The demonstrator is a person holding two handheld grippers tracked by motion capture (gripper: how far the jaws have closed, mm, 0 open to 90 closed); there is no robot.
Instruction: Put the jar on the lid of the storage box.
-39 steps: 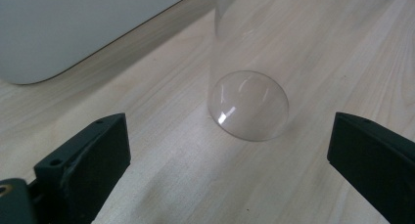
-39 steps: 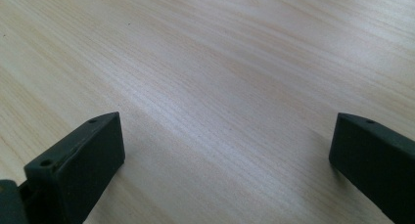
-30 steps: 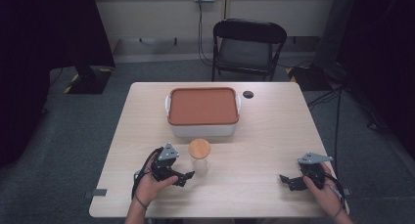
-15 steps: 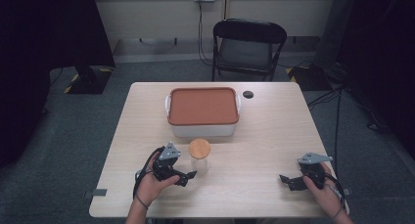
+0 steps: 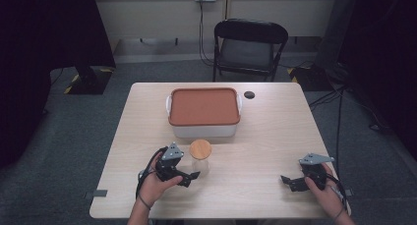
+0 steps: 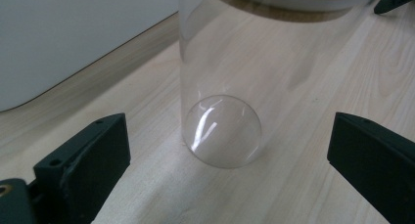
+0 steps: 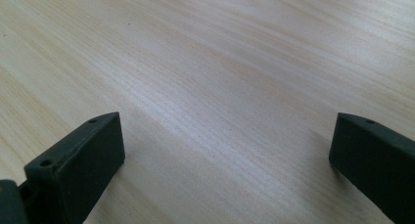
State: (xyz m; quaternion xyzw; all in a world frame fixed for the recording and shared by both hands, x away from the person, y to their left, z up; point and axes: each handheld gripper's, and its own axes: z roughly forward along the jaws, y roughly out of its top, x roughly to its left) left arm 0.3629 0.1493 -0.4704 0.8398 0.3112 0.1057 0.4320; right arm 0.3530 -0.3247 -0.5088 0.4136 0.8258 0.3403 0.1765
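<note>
Your left gripper (image 5: 189, 177) sits low on the pale wood-grain table (image 5: 275, 136), its black jaws spread wide and closed on nothing, and just off its tips at about one o'clock stands the glass jar (image 5: 200, 161). From your left gripper view that jar (image 6: 235, 87) is a clear, smooth cylinder, standing upright between the two blocky matte jaws without touching either; its round base catches a bright curved glint, and the table's grain reads straight through the wall. Up top it wears a flat round cork lid (image 5: 200, 149), tan and fine-grained. Beyond the jar at twelve o'clock, near but apart, rests the white rectangular container (image 5: 204, 130) with rounded corners, small side handles and a smooth terracotta-orange lid (image 5: 204, 106). At two o'clock from that box lies a small dark round disc (image 5: 249, 94) on the tabletop. Over at the table's near right corner, your right gripper (image 5: 291, 182) lies low with its jaws parted wide over bare wood, well apart from the jar.
</note>
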